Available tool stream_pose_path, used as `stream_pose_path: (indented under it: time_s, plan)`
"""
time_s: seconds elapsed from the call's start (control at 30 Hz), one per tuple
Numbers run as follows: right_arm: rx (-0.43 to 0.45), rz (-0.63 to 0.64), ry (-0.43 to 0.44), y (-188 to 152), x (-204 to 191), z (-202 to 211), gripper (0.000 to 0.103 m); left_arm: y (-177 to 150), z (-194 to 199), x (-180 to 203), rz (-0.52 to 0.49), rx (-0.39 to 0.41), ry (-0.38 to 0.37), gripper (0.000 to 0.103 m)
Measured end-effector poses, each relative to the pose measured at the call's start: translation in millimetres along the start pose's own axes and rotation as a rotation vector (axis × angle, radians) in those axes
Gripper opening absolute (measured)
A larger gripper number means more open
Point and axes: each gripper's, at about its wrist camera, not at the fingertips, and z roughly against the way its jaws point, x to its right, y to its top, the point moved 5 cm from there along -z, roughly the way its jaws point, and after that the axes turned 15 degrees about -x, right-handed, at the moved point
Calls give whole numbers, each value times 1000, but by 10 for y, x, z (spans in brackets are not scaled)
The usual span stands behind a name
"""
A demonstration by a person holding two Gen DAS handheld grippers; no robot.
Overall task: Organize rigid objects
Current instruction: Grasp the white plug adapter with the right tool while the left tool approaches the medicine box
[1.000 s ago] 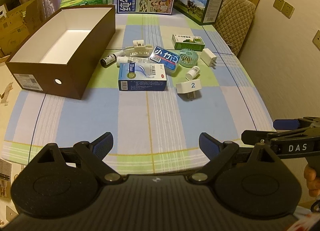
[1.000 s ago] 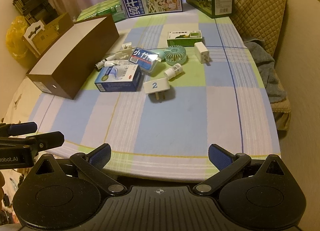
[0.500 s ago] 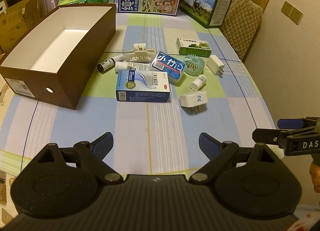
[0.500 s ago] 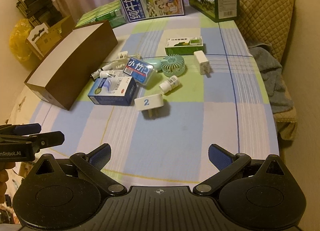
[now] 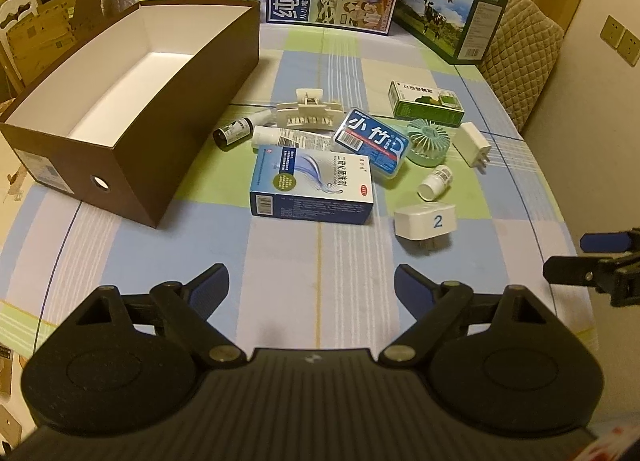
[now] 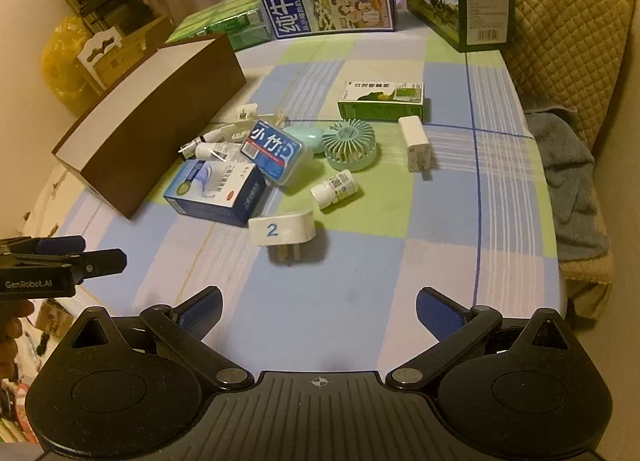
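Both tools hover empty over the near edge of a checked tablecloth point(image 5: 320, 261); the left gripper point(image 5: 310, 281) has just been closing slightly, nothing between its fingers, yet stands spread wide, as does the right gripper point(image 6: 318, 307). Clutter lies mid-frame: a blue medicine box point(image 5: 314, 185), a white plug marked 2 point(image 5: 426, 219), a small white bottle point(image 5: 436, 181), a mint fan point(image 5: 428, 139). The brown box point(image 5: 132, 165) at left appears empty, though its near corner is hidden. Best approach, likely: take the nearest piece squarely across its short sides; bare cloth in the foreground gives room, and the box wall must be cleared on the way in.
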Motion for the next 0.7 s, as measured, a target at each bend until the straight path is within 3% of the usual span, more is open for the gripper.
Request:
stream_pose_path:
  time_s: [0.17, 0.27, 0.53, 0.6, 0.7]
  plan:
    - [18, 6, 4, 86, -39, -100, 100, 75, -106, -88, -13, -11, 2, 87]
    - [29, 11, 6, 129, -111, -184, 92, 139, -186, -157, -29, -21, 0, 87]
    - [77, -13, 1, 286, -326, -459, 85, 377, -428, -328, -114, -66, -26, 86]
    - [82, -7, -15, 326, -376, -549, 77, 434, -500, -350, -142, -75, -33, 86]
    - [102, -7, -48, 385, -427, -659, 76, 503, -597, -382, -174, -86, -48, 86]
